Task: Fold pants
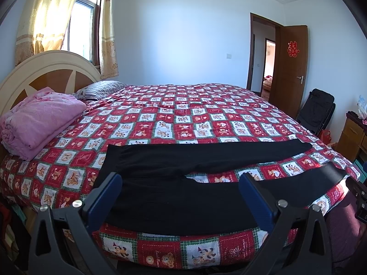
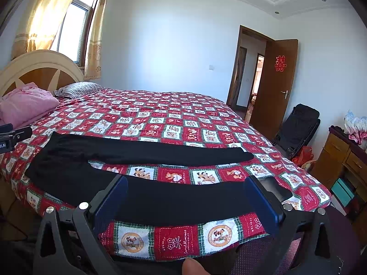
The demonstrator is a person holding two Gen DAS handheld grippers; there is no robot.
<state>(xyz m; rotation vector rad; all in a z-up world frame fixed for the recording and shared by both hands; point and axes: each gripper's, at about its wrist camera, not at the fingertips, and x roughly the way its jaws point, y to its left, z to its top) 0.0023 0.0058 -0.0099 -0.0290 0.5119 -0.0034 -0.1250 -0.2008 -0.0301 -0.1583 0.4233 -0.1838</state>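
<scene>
Black pants (image 1: 174, 197) lie spread flat along the near edge of the bed, waist to the left, the two legs splayed to the right. In the right wrist view the pants (image 2: 160, 201) show both legs with a strip of quilt between them. My left gripper (image 1: 181, 183) is open just above the waist and hip part, its blue pads wide apart with nothing held. Over the near leg, close to its cuff, my right gripper (image 2: 185, 188) is also open. The right gripper's body (image 1: 357, 197) shows at the right edge of the left wrist view.
The bed carries a red checked cartoon quilt (image 1: 183, 119). A folded pink blanket (image 1: 39, 119) and a striped pillow (image 1: 101, 89) lie by the headboard. A black chair (image 2: 298, 126), wooden drawers (image 2: 344, 158) and an open door (image 2: 273, 84) stand at the right.
</scene>
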